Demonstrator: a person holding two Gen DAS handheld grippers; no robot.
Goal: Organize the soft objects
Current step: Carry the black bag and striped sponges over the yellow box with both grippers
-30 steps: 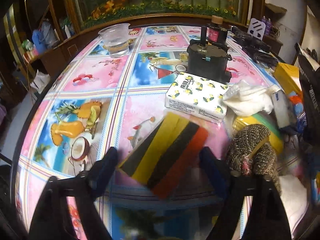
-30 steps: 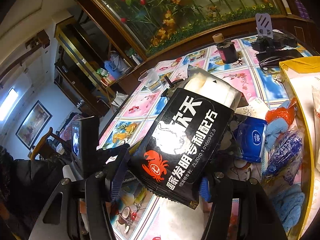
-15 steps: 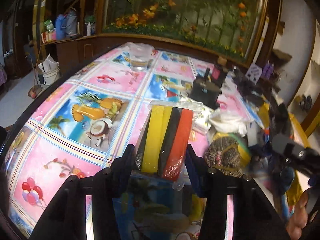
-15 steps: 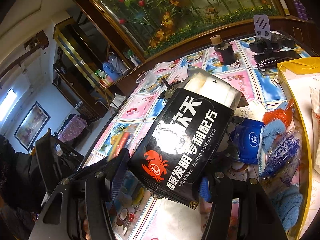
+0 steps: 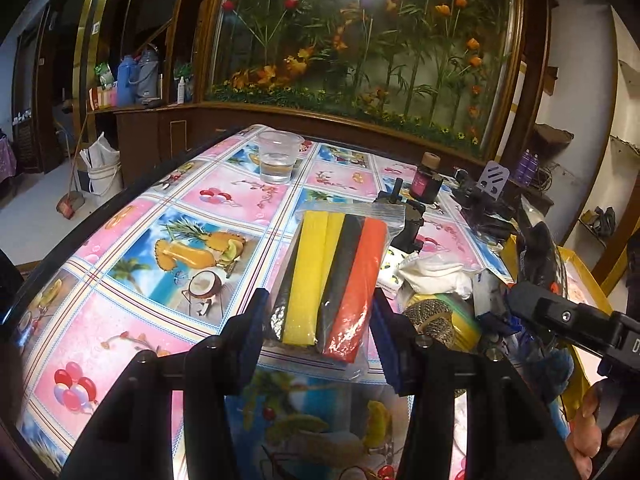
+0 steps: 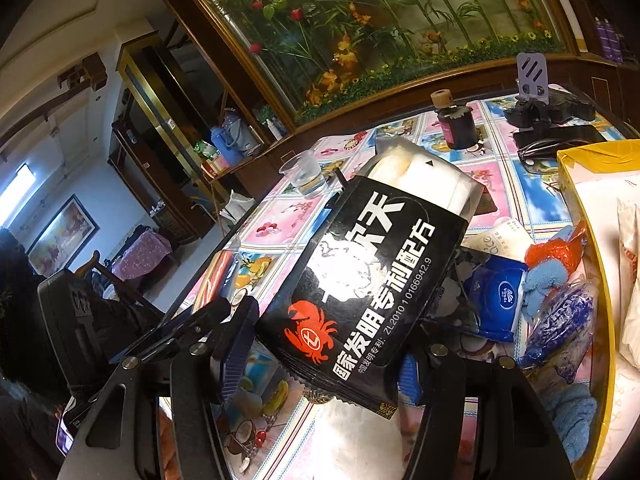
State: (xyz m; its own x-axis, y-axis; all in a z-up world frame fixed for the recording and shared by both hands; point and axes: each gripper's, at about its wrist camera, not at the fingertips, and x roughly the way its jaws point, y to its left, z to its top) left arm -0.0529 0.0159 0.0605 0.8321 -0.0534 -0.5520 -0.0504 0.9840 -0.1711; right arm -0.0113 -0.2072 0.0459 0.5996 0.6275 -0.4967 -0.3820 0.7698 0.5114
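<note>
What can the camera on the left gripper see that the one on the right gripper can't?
Only the left view: the sponge pack face on, gripped by the left gripper, and a white bucket on the floor.
Only the right view: the black crab-printed packet in the right gripper, blue tissue packs.
Both: the plastic cup, dark bottle, patterned tablecloth.

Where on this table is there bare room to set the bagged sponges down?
Free: the fruit-print tablecloth left of the clear bag of yellow, black and orange sponges, up to the clear plastic cup. Crowded: the right side, around the white cloth and yellow box.
</note>
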